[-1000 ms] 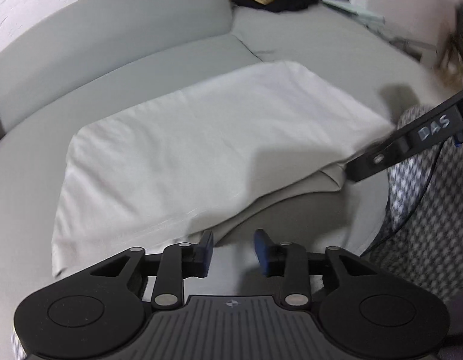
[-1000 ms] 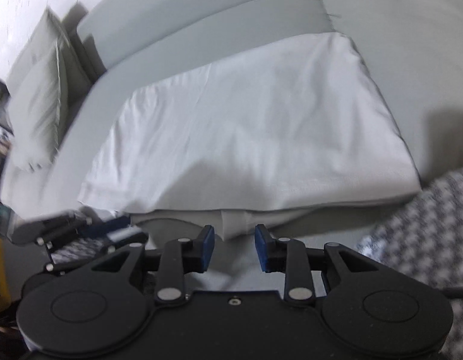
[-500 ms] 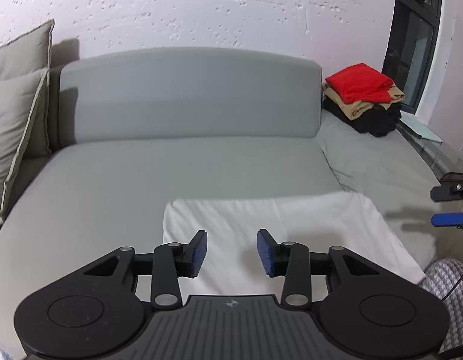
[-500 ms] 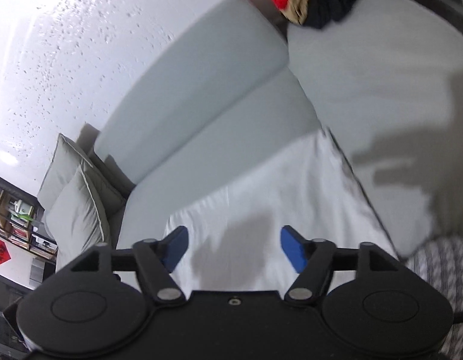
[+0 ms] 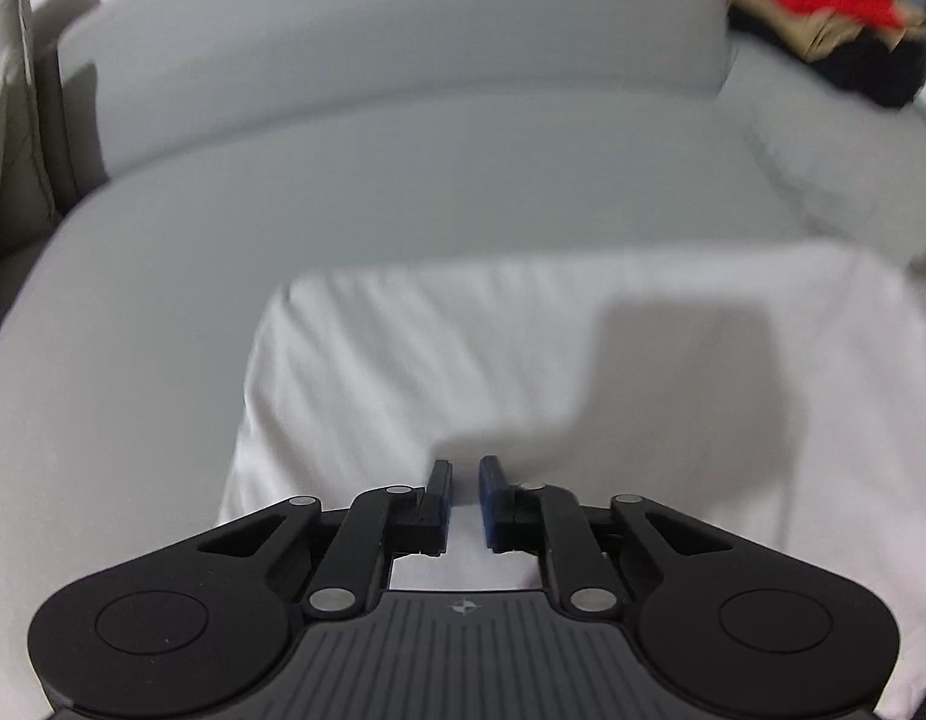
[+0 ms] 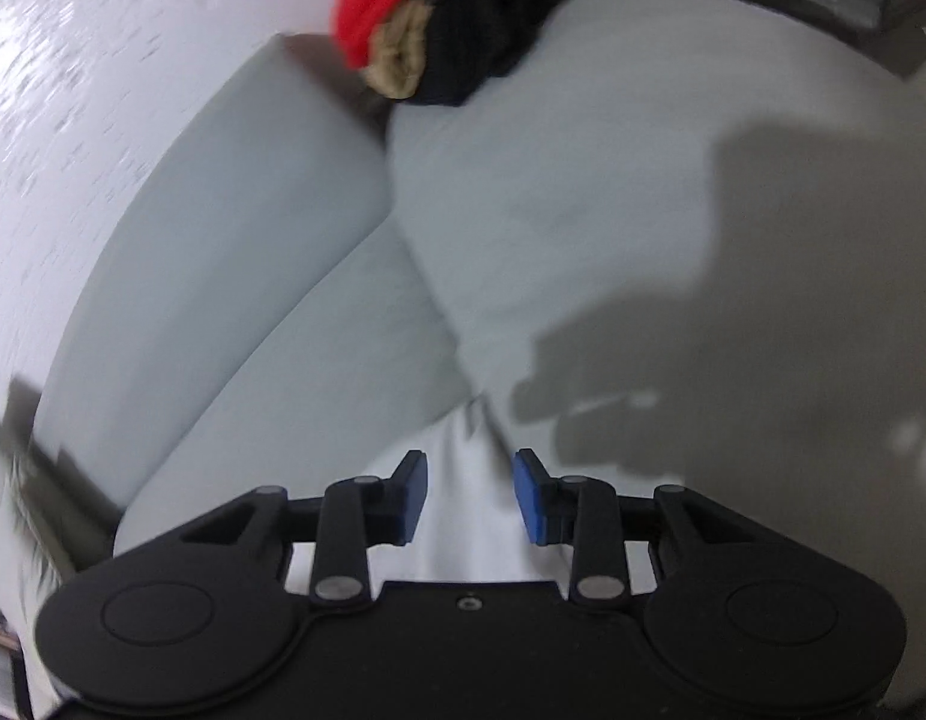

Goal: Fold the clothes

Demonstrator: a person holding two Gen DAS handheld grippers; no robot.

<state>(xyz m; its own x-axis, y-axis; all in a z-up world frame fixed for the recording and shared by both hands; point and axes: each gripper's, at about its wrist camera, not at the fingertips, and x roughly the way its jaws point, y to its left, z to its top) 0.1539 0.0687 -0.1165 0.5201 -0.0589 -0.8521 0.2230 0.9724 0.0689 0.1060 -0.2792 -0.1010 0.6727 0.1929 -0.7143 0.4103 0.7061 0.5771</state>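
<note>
Low over a grey sofa (image 5: 402,192), the left gripper (image 5: 463,495) hovers above a folded white cloth (image 5: 523,360) that fills the lower centre and right of the left wrist view; its jaws have just been closing and now stand a narrow gap apart, with white fabric showing in the gap, though whether the pads pinch it cannot be told. Seen from the right wrist, the right gripper (image 6: 470,495) sits at the bottom of the frame over a corner of the same cloth (image 6: 463,516); its jaws have just been closing too, yet remain clearly parted, the blue pads not pressing the fabric. A pile of red, tan and black clothes (image 5: 823,12) rests at the upper right of the left view, blurred.
</note>
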